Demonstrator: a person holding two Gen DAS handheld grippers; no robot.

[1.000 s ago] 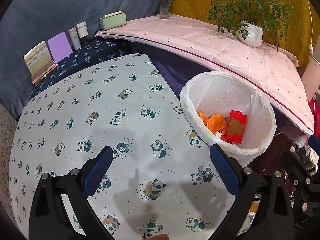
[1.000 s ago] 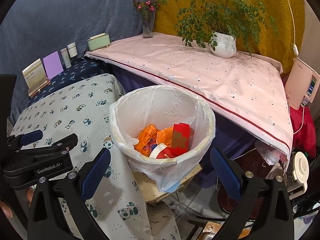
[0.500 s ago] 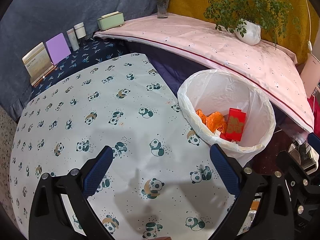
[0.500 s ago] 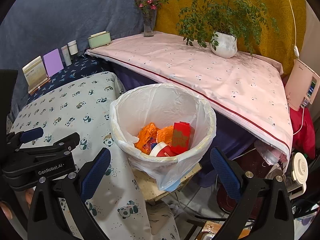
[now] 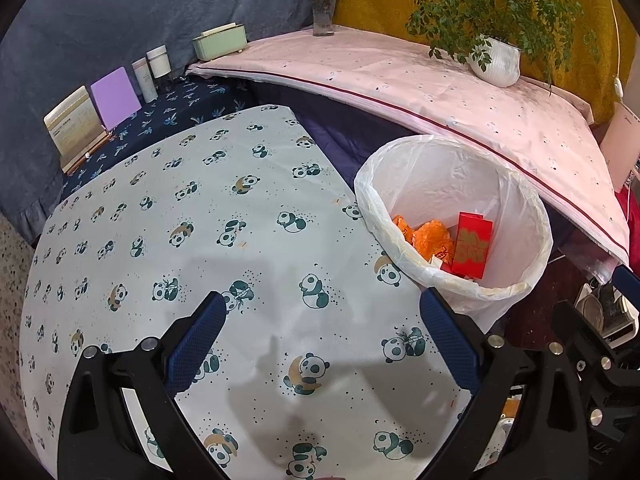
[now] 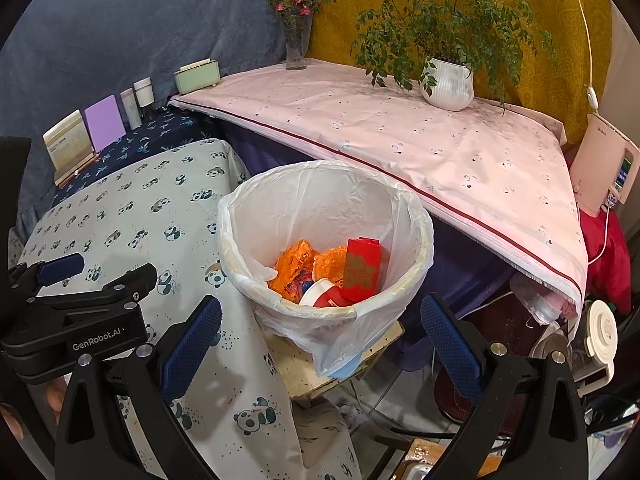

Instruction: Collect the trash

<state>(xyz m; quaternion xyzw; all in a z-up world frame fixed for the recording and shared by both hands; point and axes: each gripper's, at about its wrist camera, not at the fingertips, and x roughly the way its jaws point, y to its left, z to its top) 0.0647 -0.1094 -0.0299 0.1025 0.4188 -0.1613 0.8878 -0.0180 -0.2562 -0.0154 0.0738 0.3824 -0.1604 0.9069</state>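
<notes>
Your left gripper (image 5: 320,332) hangs spread wide and empty over the panda cloth (image 5: 200,240). Your right gripper (image 6: 320,332), equally agape, faces the bin (image 6: 416,216) holding orange wrappers (image 6: 292,268).

"GenRobot.AI" is printed on the left gripper (image 6: 60,270).

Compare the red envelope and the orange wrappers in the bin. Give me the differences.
The red envelope is flat and stiff with straight edges; the orange wrappers are crumpled and shapeless. The envelope stands nearly upright, leaning; the wrappers lie in a loose heap. The envelope bears a gold pattern; the wrappers are plain orange with small print that is too small to read. Both lie inside the lined trash bin.
</notes>
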